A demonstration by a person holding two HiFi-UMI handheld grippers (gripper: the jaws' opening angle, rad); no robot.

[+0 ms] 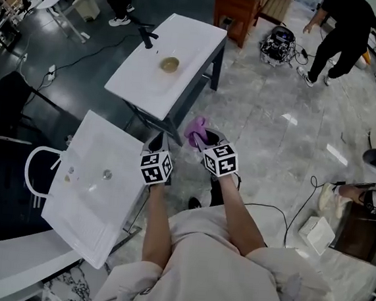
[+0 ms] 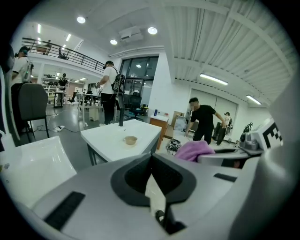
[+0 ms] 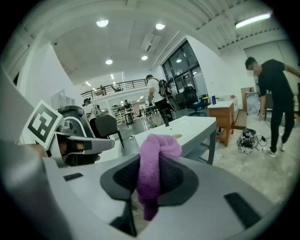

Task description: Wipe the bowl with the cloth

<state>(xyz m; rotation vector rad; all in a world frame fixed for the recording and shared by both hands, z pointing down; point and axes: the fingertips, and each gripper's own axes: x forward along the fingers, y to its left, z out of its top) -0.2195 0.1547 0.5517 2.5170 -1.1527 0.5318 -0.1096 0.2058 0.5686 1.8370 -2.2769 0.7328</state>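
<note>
A small tan bowl (image 1: 170,64) stands on a white table (image 1: 185,40) ahead of me, well beyond both grippers. My right gripper (image 1: 201,137) is shut on a purple cloth (image 1: 196,129), which bunches up over its jaw tips and hangs down between them in the right gripper view, cloth (image 3: 157,146). My left gripper (image 1: 156,141) is held beside it at the left, shut with nothing in it. In the left gripper view the bowl (image 2: 130,139) shows far off past the left gripper (image 2: 151,158), with the cloth (image 2: 194,150) at the right.
A second white table (image 1: 97,197) with a few small items lies at the lower left, beside a white chair (image 1: 37,172). A dark chair (image 1: 7,103) stands further left. A wooden cabinet (image 1: 238,9), gear on the floor (image 1: 278,43) and a person in black (image 1: 345,29) are beyond.
</note>
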